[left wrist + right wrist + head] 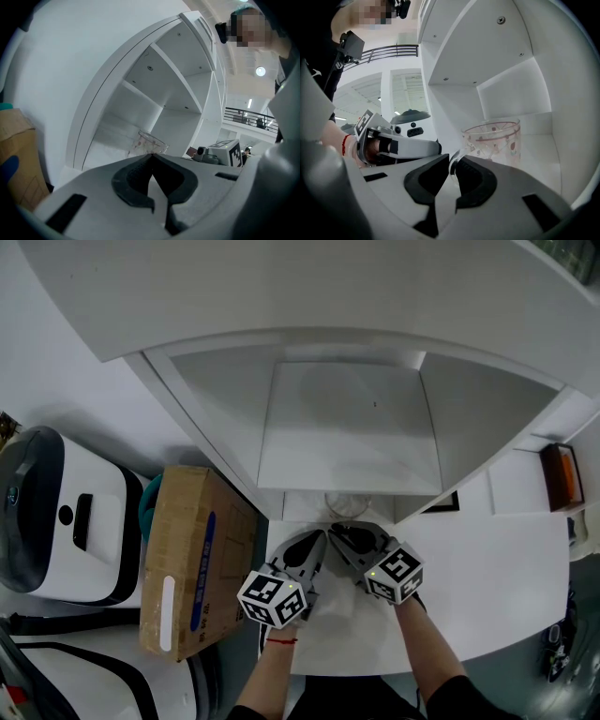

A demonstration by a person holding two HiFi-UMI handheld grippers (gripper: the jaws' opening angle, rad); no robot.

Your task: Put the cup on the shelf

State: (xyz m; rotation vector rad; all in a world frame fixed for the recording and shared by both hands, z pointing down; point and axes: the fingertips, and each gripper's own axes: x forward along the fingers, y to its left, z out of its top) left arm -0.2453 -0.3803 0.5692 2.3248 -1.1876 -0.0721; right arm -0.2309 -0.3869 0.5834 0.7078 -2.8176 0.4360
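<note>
A clear glass cup (347, 505) with small red prints stands at the front of a low compartment of the white shelf unit (349, 427). In the right gripper view the cup (492, 138) is just beyond the jaws, and my right gripper (452, 161) is shut on its glass handle. My left gripper (151, 157) is shut with nothing between its jaws, and the cup (150, 142) shows just past its tips. In the head view the left gripper (319, 538) and right gripper (339, 532) sit side by side, tips almost touching, right below the cup.
A cardboard box (192, 559) lies left of the grippers, beside a white and black machine (56, 517). A white table (487, 577) curves under the hands. An orange object (561, 474) rests at the right edge. Shelf walls flank the cup.
</note>
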